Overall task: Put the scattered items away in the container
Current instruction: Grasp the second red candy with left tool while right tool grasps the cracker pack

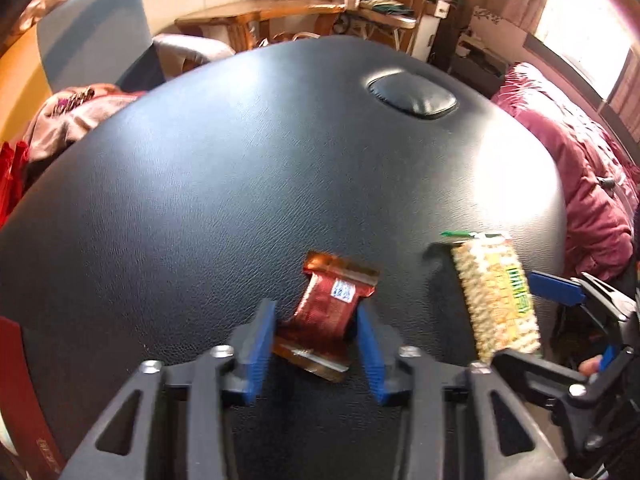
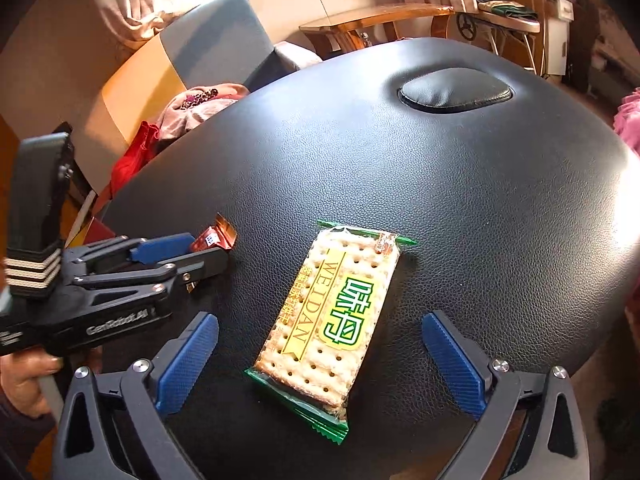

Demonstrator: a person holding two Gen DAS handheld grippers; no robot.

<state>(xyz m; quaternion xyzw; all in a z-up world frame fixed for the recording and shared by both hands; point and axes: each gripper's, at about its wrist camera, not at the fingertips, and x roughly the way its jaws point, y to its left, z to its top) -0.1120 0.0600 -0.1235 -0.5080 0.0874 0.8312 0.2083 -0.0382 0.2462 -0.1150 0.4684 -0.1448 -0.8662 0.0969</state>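
Two snacks lie on the black bench (image 2: 460, 184): one red candy (image 1: 326, 306) low in the middle between the left tool's (image 1: 316, 342) nearly closed pads, and one cracker pack (image 2: 334, 320) between the right tool's (image 2: 320, 364) wide-apart pads.

Bright window (image 1: 580, 12) daylight glares on the black tabletop (image 1: 200, 200); fisheye edges bend, perhaps slightly blurred.
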